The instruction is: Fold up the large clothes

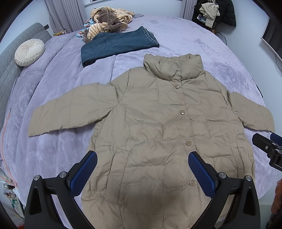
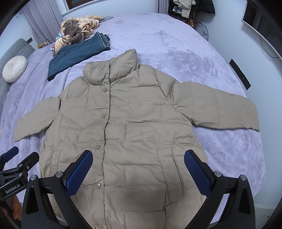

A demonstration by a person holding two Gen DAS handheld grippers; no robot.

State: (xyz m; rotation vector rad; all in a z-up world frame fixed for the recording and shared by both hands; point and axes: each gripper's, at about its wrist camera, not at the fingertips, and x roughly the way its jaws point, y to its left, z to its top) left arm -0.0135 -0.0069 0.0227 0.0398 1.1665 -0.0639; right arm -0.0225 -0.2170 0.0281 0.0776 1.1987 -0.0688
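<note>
A beige quilted puffer jacket (image 1: 155, 123) (image 2: 119, 123) lies flat and face up on the lilac bedspread (image 1: 58, 149) (image 2: 185, 56), snapped shut, collar at the far end, both sleeves spread out sideways. My left gripper (image 1: 142, 158) hovers open above the jacket's lower left half, nothing between its blue pads. Over the lower right half my right gripper (image 2: 138, 157) also stands open and holds nothing. Each gripper shows at the edge of the other's view: the right gripper (image 1: 269, 142) and the left gripper (image 2: 15, 156).
Folded blue jeans (image 1: 116, 45) (image 2: 75, 52) lie beyond the collar, with a heap of striped and brown clothes (image 1: 109, 21) (image 2: 77, 28) behind them. A round white cushion (image 1: 29, 52) (image 2: 15, 67) rests against the grey headboard at left. Jackets hang on a rack (image 1: 215, 12) at the back.
</note>
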